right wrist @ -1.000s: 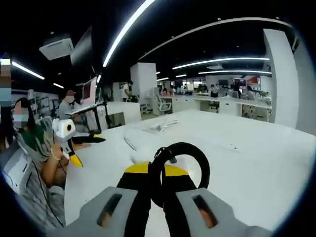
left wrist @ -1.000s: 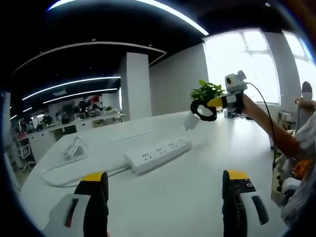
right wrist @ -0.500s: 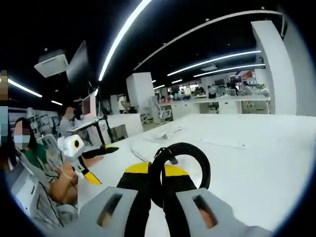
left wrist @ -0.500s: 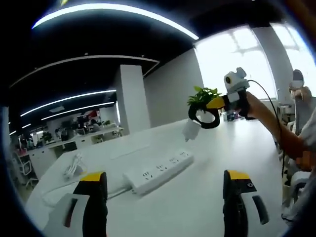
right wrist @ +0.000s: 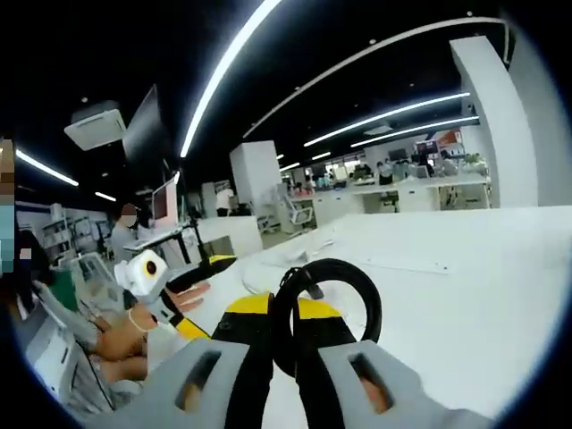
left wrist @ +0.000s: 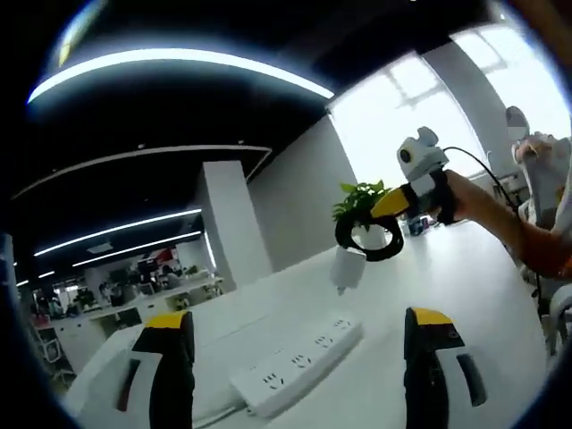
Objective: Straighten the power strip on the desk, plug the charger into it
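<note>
Holding white charger block with black looped cable aloft, right tongs clamped on cable. Left tongs spread wide, empty. Long white power strip lies angled mid-counter. Charger light, dangling, likely swings; better gripped by rigid body.

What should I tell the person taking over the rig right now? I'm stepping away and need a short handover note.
Left gripper: open, holding nothing, held above the desk near the power strip.
Right gripper: shut on the black cable loop; in the left gripper view the white charger hangs under it, in the air above the far end of the strip.
Power strip lies flat on the white desk, sockets up; all visible sockets free.
Done: charger picked up.
Left: bring the charger down and plug it into a socket. Whether the strip is straight enough I can't tell.
</note>
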Available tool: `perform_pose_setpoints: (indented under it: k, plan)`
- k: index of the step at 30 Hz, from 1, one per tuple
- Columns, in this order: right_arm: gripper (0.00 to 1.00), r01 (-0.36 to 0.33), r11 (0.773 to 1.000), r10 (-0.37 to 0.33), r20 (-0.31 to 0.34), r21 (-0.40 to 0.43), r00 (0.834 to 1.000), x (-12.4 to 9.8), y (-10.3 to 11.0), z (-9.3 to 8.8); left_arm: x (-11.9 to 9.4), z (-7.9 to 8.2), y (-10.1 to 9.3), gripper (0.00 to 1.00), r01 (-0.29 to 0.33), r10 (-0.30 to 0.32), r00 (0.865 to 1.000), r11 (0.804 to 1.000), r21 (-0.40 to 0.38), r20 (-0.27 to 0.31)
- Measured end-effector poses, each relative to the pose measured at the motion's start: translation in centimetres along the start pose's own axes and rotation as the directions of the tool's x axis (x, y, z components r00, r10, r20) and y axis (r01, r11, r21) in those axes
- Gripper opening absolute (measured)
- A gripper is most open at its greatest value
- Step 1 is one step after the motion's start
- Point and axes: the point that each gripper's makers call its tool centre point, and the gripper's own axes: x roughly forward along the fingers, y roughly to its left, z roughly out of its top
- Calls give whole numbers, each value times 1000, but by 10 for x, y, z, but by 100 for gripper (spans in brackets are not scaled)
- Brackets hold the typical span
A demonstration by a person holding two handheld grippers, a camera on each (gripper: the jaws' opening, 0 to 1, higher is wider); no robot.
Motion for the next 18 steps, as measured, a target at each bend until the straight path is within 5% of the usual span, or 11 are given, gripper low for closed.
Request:
perform_pose_setpoints:
  k: [7, 12, 18]
  plan:
    - [5, -1, 1000, 1, 15, 10, 1000, 1, 1, 3, 15, 6, -3, 99, 10, -13, 999, 996, 88, 35]
    - [5, 1, 1000, -2, 22, 17, 1000, 2, -1, 5, 26, 10, -4, 99, 22, -26, 998, 997, 67, 58]
    - [5, -2, 1000, 1, 32, 31, 999, 5, -2, 9, 38, 7, -5, 99, -19, 11, 998, 993, 118, 62]
